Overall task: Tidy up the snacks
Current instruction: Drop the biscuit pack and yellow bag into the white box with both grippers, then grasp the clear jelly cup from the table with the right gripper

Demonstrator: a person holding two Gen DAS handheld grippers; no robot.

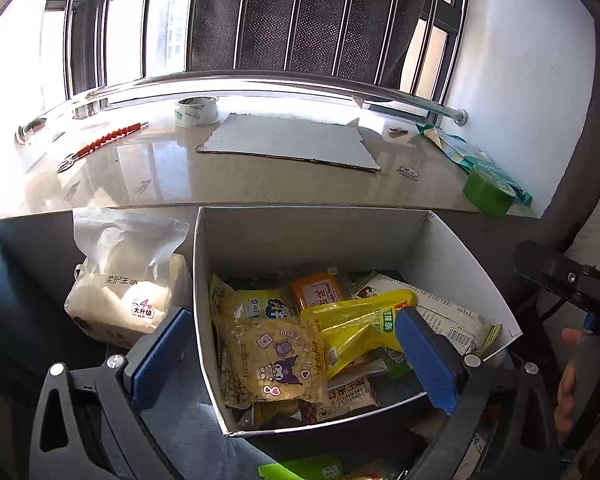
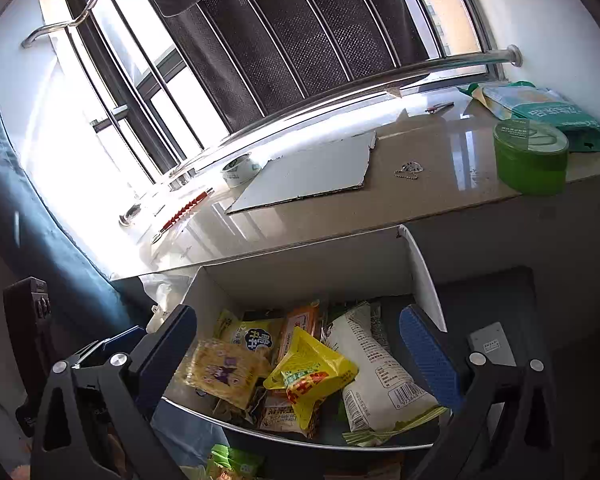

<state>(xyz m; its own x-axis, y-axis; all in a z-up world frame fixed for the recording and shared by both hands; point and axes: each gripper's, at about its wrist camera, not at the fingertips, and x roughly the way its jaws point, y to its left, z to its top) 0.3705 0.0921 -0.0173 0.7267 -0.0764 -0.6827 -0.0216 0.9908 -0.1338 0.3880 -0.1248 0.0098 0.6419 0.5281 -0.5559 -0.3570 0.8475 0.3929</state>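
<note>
Both grippers, left gripper (image 1: 296, 354) and right gripper (image 2: 300, 354), gape wide and empty above the box (image 1: 204, 280). Risk: the slippery yellow packet (image 2: 310, 376) could slide out of a shallow pinch.

Green packet (image 1: 300, 471) cut off below

A glossy stone window ledge (image 1: 228, 176) carries a flat cardboard sheet (image 1: 288, 146) at its middle, a tape roll (image 1: 196, 111) at eleven o'clock of it, an orange-beaded tool (image 1: 104, 143) at nine o'clock, and a green round tin (image 2: 531, 157) (beside a teal packet (image 2: 556, 114)) at three o'clock.
</note>
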